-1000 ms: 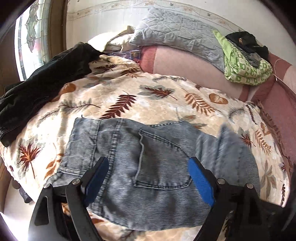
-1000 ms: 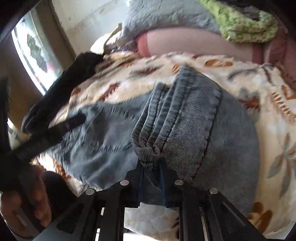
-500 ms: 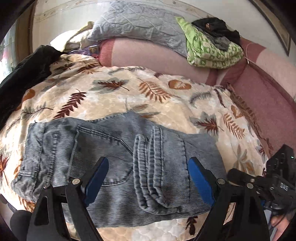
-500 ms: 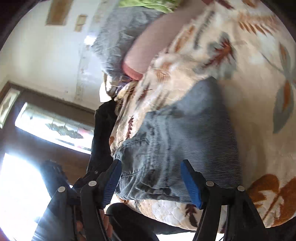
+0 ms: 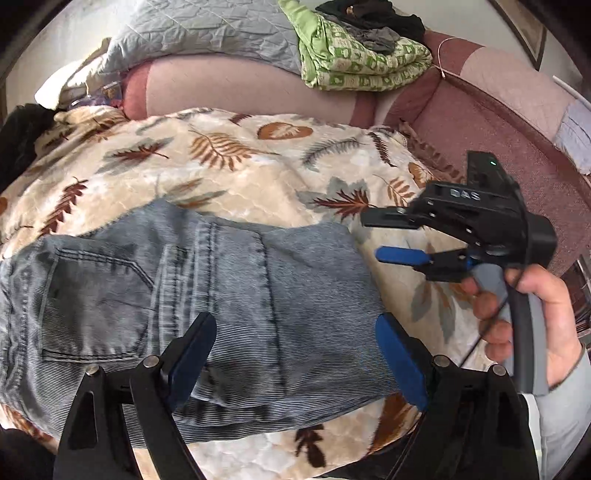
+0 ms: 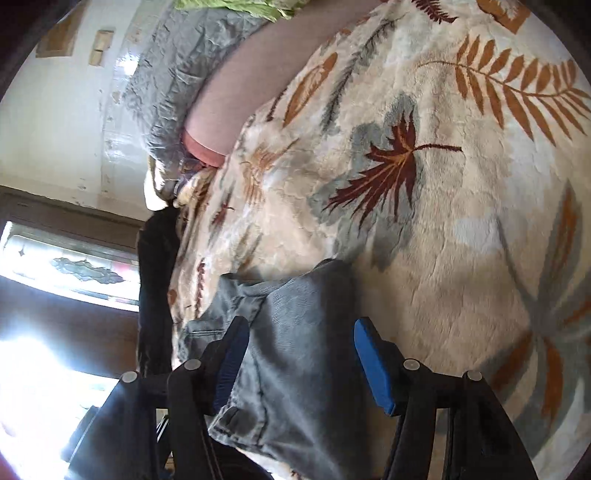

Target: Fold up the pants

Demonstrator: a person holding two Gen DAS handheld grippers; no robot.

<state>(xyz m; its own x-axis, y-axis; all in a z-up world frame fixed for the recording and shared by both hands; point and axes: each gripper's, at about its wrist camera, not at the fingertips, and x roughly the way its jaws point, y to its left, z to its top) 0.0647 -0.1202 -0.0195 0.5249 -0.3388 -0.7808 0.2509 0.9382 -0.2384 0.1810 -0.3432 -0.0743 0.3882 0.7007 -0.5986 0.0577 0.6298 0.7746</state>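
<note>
The grey-blue jeans (image 5: 221,295) lie folded in a flat bundle on the leaf-print blanket (image 5: 240,166), back pocket at the left, leg hems laid across the middle. My left gripper (image 5: 295,354) is open and empty, just above the near edge of the jeans. My right gripper (image 5: 373,236) shows in the left wrist view, held in a hand at the right, open and apart from the jeans' right edge. In the right wrist view the open right gripper (image 6: 301,350) looks over the jeans (image 6: 295,369) with nothing between its pads.
A pink sofa back (image 5: 240,88) runs behind the blanket with a grey quilted pillow (image 5: 199,29) and a folded green blanket (image 5: 354,59) on it. Dark clothing (image 5: 18,140) lies at the far left. A bright window (image 6: 66,266) is at the left.
My right gripper let go of the jeans' leg hems after laying them over the bundle, opened, and drew back to the right. The left gripper swung right, staying open.
</note>
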